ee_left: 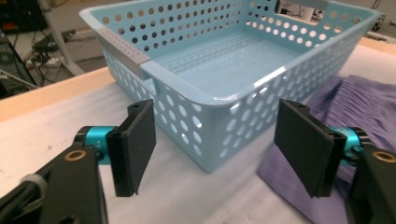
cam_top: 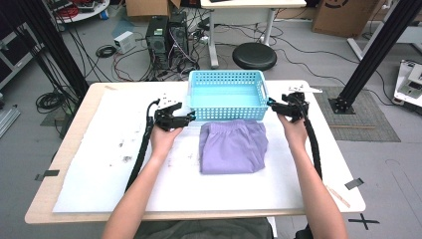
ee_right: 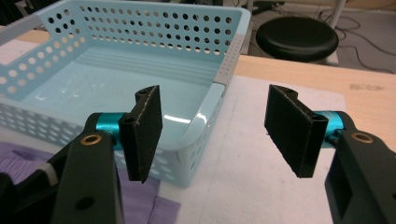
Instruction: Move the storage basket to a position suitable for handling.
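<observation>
An empty light-blue perforated basket [cam_top: 226,105] stands at the far middle of the white table cover. A folded purple garment [cam_top: 232,147] lies just in front of it. My left gripper [cam_top: 190,117] is at the basket's near left corner [ee_left: 205,135], jaws open, nothing pressed between the pads [ee_left: 140,140]. My right gripper [cam_top: 272,103] is at the basket's near right corner [ee_right: 196,140], also open, and its pads [ee_right: 289,128] stand apart from the rim. The garment [ee_left: 355,102] shows beside the left gripper's right jaw, and its edge [ee_right: 144,200] lies below the right gripper's left jaw.
A white sheet [cam_top: 99,164] covers the wooden table [cam_top: 69,144]. Behind the table are a black stool [cam_top: 254,56], computer towers [cam_top: 166,37], a white desk leg and cables on the floor. Black frame posts [cam_top: 378,50] rise at both sides.
</observation>
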{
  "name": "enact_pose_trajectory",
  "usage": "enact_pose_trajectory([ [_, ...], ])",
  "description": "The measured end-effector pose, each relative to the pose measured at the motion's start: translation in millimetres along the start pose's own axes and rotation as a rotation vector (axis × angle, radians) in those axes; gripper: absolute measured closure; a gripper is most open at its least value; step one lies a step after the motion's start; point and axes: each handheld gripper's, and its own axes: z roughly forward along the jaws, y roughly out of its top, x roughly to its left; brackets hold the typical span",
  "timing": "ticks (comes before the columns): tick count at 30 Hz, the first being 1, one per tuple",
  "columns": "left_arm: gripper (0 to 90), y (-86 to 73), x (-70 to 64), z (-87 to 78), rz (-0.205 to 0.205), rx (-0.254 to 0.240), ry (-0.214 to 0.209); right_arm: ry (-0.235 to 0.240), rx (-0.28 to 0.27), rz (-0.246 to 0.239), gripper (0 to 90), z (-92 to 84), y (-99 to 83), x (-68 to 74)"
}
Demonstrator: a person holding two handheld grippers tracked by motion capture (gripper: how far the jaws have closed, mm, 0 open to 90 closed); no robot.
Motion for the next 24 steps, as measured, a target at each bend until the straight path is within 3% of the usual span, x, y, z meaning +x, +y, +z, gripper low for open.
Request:
enact_pose_trajectory([
  [6,24.7,-4.3,-18.5,-31.8,0.055,-0.05,-0.022,0.012,-0.052,-0.035,36.4,-24.0,-11.3,3.6],
  [11,24.9,-15.4,-29.4,-48.4,0.057,-0.096,-0.04,0.016,-0.075,-0.055,36.4,-42.6,-25.9,10.8],
  [18,25.0,-27.5,-41.4,-57.1,0.1,-0.123,-0.076,0.014,-0.072,-0.101,36.2,-58.5,-48.7,21.8],
  [21,25.0,-29.3,-48.5,-60.6,0.149,-0.137,-0.089,0.021,-0.068,-0.105,36.0,-63.5,-56.4,24.6],
  [24,25.0,-30.8,-53.2,-63.3,0.123,-0.139,-0.095,0.019,-0.074,-0.11,36.0,-68.3,-63.1,26.9],
])
